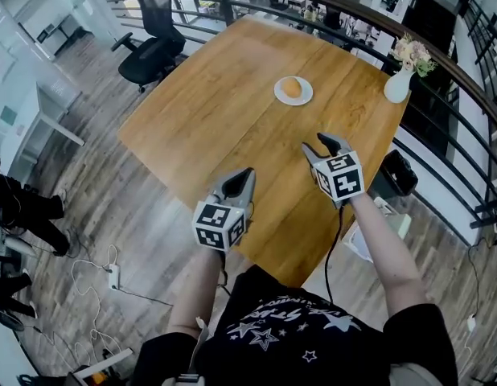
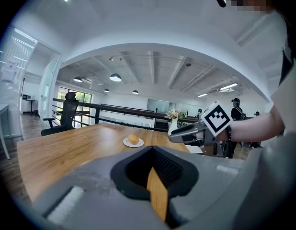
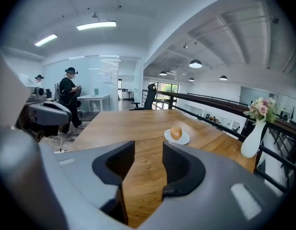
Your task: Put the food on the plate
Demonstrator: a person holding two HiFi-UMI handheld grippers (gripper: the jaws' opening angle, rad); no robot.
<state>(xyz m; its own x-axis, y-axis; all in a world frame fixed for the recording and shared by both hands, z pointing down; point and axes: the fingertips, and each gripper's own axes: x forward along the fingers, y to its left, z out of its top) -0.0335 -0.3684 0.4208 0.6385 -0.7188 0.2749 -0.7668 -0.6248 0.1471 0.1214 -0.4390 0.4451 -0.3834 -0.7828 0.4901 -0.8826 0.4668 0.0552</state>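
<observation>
Golden-orange and round, the food [image 1: 290,88] sits on a small white plate [image 1: 306,97] toward the far side of the wooden bench [image 1: 208,119]. It lies not far from the corner where a white vase [image 1: 397,87] of flowers stands. Judging by how things lie, the task looks as good as done, since nothing else edible shows on the bench.

Both grippers hover over the near edge, well apart from the plate. The left gripper [image 1: 245,173] has its jaws drawn together with nothing caught in them. The right gripper [image 1: 329,142] is released, its jaws parted with only bare wood showing in the gap.

Whether the food is a bun or a piece of fruit I cannot tell from here. Either way it looks light, and its rounded shape suggests it would roll if nudged off centre. If it is bread it will likely squash under a firm squeeze; if fruit, its skin may be smooth and slip. The sensible hold seems to be across its widest part, pads on opposite sides, closed only until it stops shifting. The plate is shallow and probably slides easily on the smooth wood, so a sideways push on the food could carry the plate along toward the bench edge.
</observation>
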